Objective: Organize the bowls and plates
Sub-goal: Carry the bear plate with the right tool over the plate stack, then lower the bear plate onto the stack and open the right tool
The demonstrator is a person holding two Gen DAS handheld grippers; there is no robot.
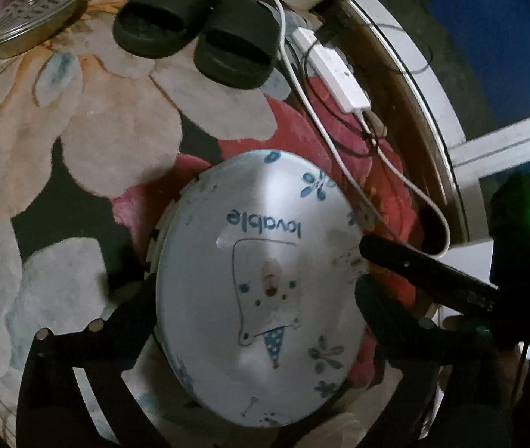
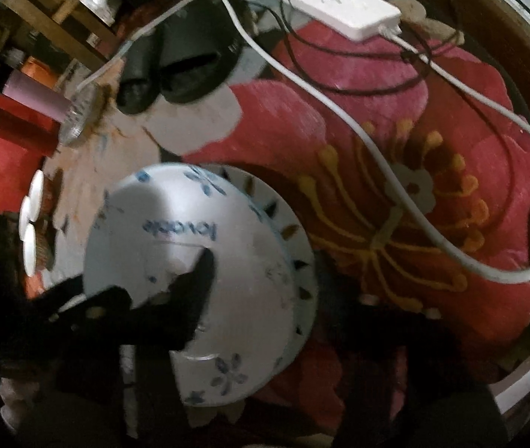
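Note:
A white plate (image 1: pixel 261 283) with blue flowers, a bear drawing and the word "lovable" lies on top of a second plate with black and gold rim marks (image 1: pixel 156 239), on a floral rug. My left gripper (image 1: pixel 253 298) straddles the top plate, its jaws wide on both sides of it. My right gripper (image 1: pixel 362 261) comes in from the right and pinches the top plate's right rim. In the right wrist view the top plate (image 2: pixel 175 246) sits over the patterned plate (image 2: pixel 294 257), and one black finger (image 2: pixel 201 272) lies across its face.
Black slippers (image 1: pixel 194 33), a metal lid (image 1: pixel 37 15) and a white power strip (image 1: pixel 335 71) with cables (image 1: pixel 339 149) lie on the rug beyond the plates. A dark wooden rim (image 1: pixel 414 112) curves at right. Small white cups (image 2: pixel 29 216) and shelves stand at left.

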